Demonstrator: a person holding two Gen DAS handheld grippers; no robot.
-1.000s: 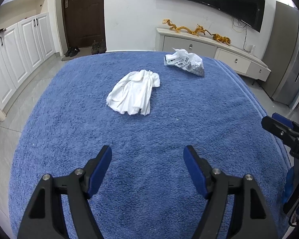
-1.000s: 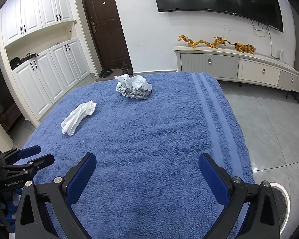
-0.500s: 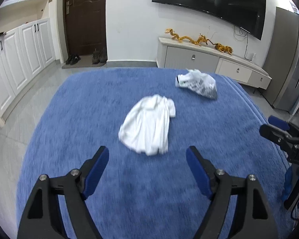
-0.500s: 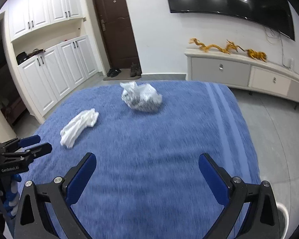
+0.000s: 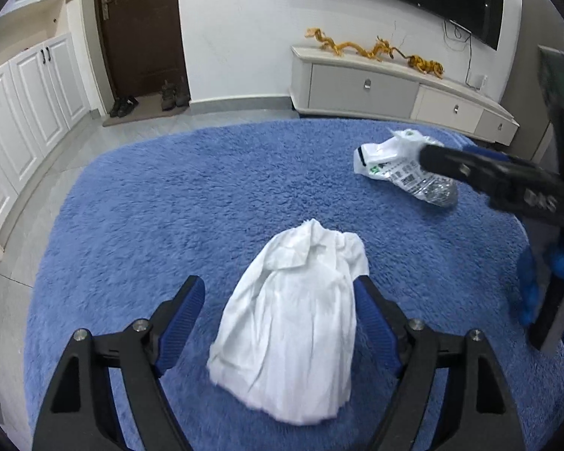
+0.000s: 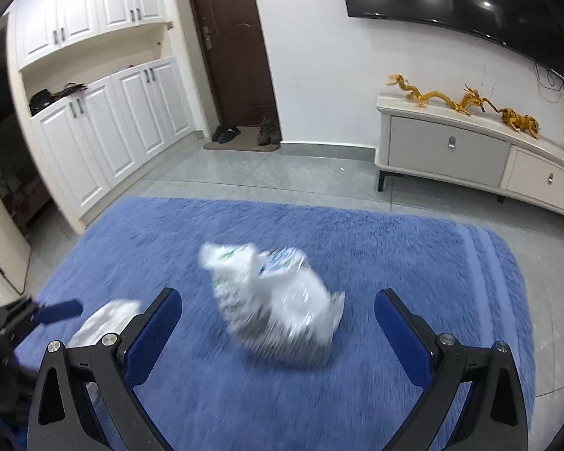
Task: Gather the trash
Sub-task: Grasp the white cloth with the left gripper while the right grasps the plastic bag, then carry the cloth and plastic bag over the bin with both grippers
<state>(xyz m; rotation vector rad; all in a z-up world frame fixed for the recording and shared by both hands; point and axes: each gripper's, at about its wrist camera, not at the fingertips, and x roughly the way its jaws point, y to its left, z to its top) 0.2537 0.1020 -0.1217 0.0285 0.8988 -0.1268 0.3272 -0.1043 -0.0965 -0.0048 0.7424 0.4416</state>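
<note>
Left wrist view: the left tool [image 5: 278, 308] is wide open and holds nothing. The white tissue [image 5: 293, 338] lies between its fingers, long way pointing ahead. The right tool [image 6: 278, 319], also open and empty, faces the plastic bag [image 6: 278, 297] just ahead.

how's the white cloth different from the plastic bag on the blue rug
The white cloth is plain, opaque fabric lying flat and spread; the plastic bag is printed, partly see-through and bunched into a lump. The cloth lies between the open fingers of the left gripper; the bag sits ahead of the open right gripper, not yet between its fingers. Both are mostly white, rest on the blue rug, and are untouched.
</note>
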